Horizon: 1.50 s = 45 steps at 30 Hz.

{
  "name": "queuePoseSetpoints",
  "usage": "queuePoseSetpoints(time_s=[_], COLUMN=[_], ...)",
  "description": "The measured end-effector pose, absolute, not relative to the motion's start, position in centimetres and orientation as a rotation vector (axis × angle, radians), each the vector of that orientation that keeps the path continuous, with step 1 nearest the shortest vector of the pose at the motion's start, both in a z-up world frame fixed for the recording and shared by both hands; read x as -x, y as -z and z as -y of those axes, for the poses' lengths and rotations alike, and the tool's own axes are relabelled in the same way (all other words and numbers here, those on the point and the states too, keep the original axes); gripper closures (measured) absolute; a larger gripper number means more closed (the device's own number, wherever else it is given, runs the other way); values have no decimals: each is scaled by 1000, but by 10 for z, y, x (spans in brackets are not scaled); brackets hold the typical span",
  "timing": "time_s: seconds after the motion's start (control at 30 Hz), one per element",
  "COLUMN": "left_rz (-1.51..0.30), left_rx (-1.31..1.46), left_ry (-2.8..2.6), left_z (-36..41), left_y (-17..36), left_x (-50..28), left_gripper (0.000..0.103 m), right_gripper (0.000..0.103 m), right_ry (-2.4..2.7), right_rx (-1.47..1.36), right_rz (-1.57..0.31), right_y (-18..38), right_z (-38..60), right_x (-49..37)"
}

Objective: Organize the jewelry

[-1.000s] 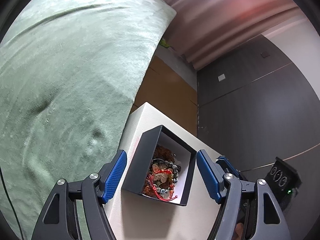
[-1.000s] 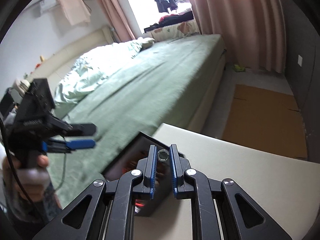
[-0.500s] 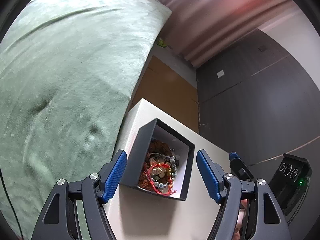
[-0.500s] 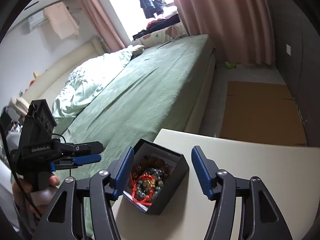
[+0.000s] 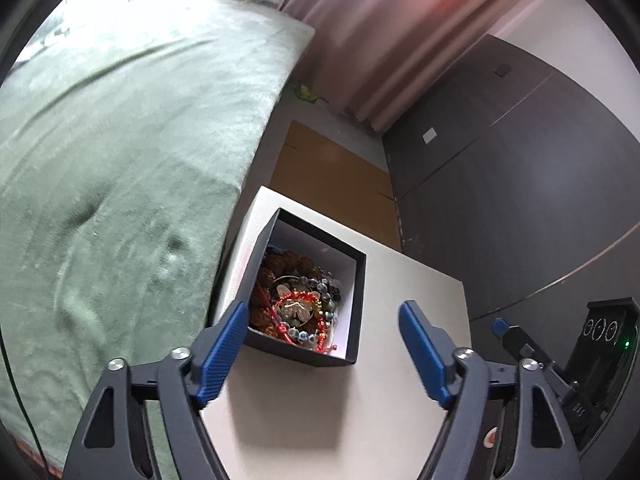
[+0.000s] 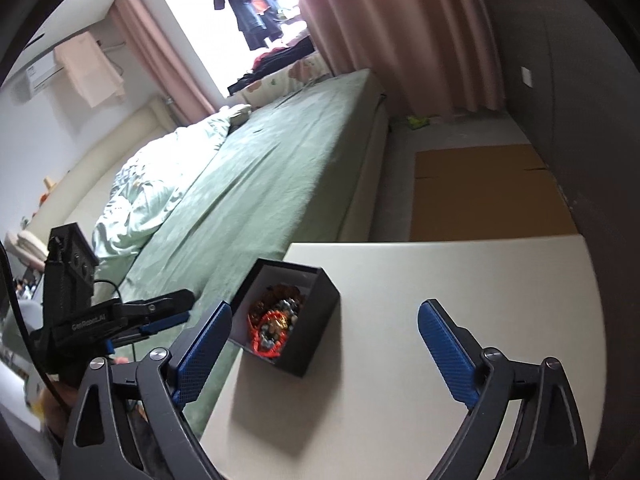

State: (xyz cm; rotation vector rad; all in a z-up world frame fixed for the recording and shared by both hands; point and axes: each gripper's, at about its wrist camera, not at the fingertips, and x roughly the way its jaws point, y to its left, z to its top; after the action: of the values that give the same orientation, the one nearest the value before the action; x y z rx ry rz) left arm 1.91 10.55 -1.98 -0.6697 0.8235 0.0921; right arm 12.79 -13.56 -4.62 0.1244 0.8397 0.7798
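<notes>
both claws hover over the tabletop (image 6: 460,288), jaws spread wide: left claw (image 5: 320,356), right claw (image 6: 324,354). ahead between each pair sits the black box (image 5: 358,300) holding tangled bracelets (image 5: 298,304).

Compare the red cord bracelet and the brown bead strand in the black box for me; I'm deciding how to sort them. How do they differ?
The red cord bracelet is a thin bright string; the brown bead strand is chunky, knobbly, dark beads. The red cord bracelet lies toward the box's near end, on top of other pieces; the brown bead strand sits at the far end, partly buried. Both share the open black box, tangled in one pile, and neither hand-held gripper touches them.
</notes>
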Motion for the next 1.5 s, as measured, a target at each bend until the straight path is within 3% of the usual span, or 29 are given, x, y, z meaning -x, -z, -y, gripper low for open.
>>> queuePoseSetpoints(time_s=[0.23, 1.03, 1.5], left_rz=[-773, -653, -615], left_rx=[534, 180, 166], left_ry=[-131, -185, -151], left_z=[-75, 3, 12], left_y=[2, -16, -22], left_x=[5, 73, 76], left_gripper=[9, 5, 0], right_gripper=[0, 0, 0], right_ry=[-699, -503, -491], right_rx=[-134, -153, -105], right_rz=[-836, -840, -801], right_y=[38, 38, 31], right_z=[169, 233, 230], right_x=[-103, -26, -7])
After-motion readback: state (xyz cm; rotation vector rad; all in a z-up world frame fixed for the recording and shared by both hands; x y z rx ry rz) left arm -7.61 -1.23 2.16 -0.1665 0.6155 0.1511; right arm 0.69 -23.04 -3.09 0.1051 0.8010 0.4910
